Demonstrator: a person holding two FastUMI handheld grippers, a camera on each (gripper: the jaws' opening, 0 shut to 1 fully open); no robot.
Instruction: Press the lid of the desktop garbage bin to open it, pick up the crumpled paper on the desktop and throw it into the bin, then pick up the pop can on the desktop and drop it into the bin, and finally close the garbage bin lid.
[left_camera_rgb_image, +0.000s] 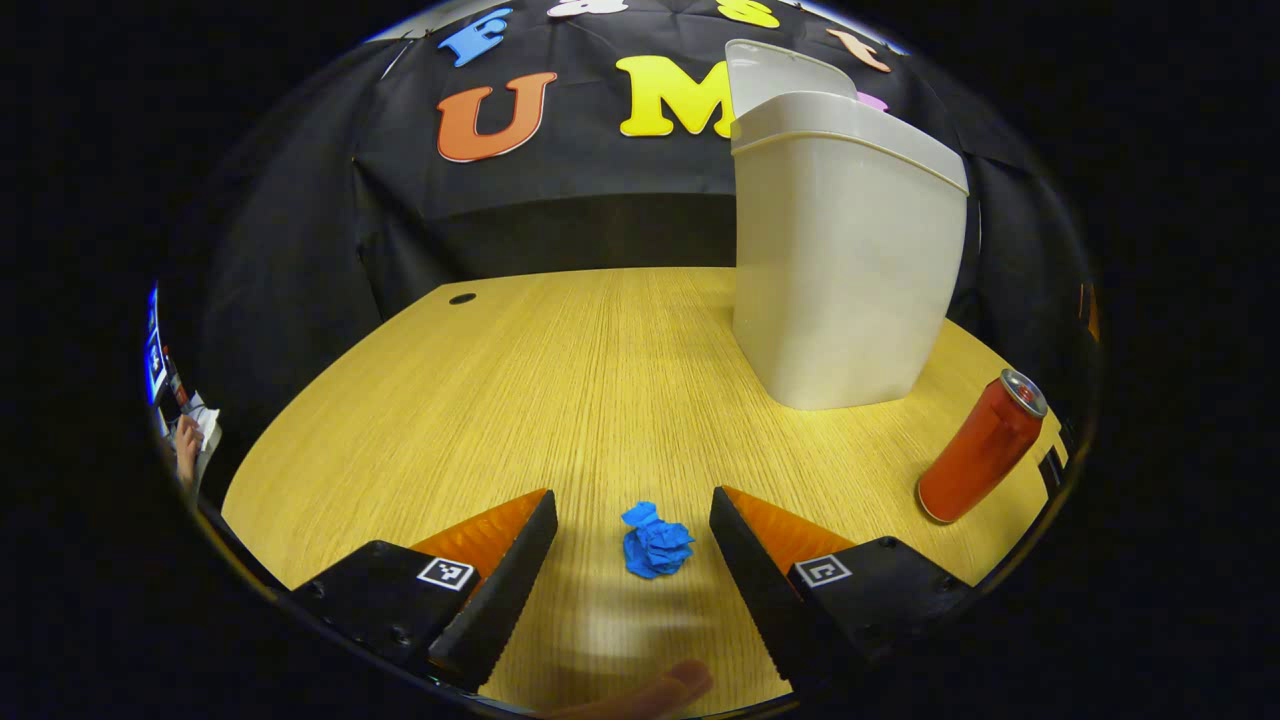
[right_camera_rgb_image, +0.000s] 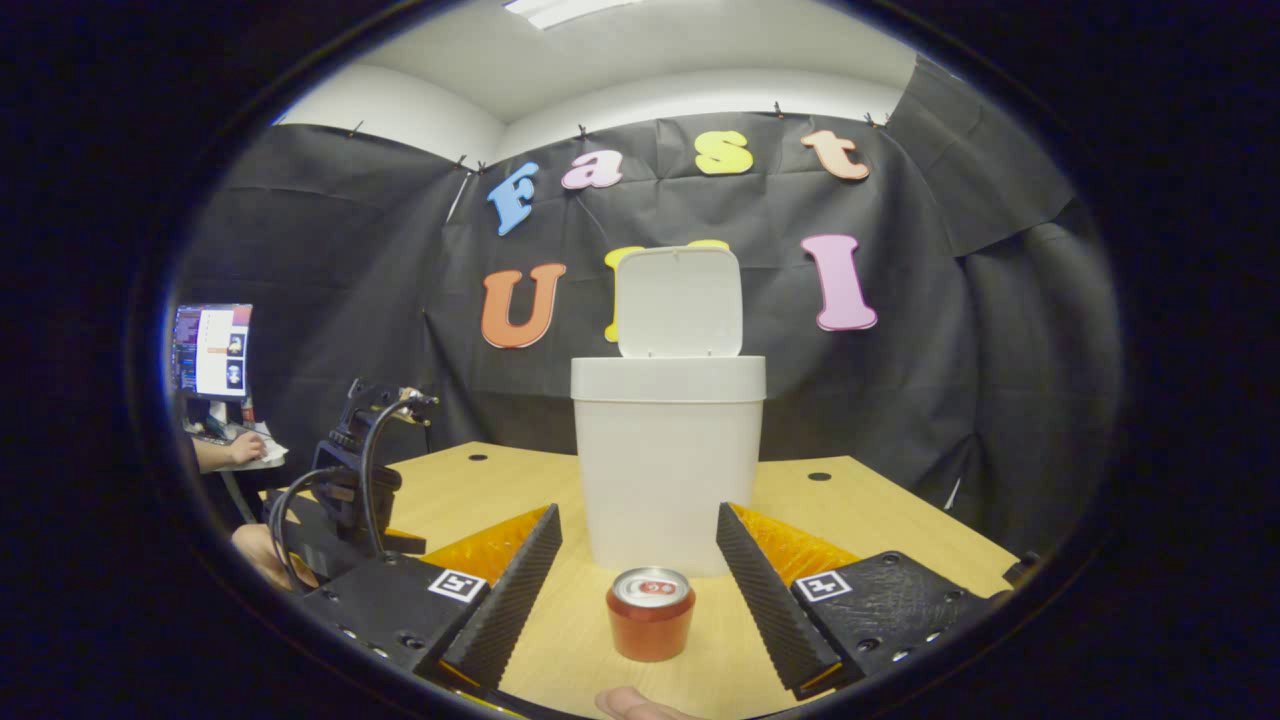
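One desktop (left_camera_rgb_image: 560, 340) carries everything, and at its far side, toward twelve o'clock in the right gripper view, stands the single garbage bin (right_camera_rgb_image: 668, 460), upright, with its one lid (right_camera_rgb_image: 679, 300) tipped back and standing up behind the mouth, so the opening is free to take things dropped from above. In the left gripper view the same bin (left_camera_rgb_image: 845, 270) sits at about one o'clock, and the one pop can (left_camera_rgb_image: 980, 448) stands on the wood at about three o'clock, near the bin's foot but apart from it; its lean there is likely the lens. The right gripper (right_camera_rgb_image: 640, 545) has its two fingers spread wide with the can (right_camera_rgb_image: 650, 612) between and just ahead of them, touching neither, a line-up that reads as readiness for the later can pick. The left gripper (left_camera_rgb_image: 632, 530) is likewise spread, its two fingers flanking the one crumpled paper (left_camera_rgb_image: 656, 541), which lies on the desktop at six o'clock, untouched; by my judgement the paper grasp is the step in hand, needing only a closing pinch.
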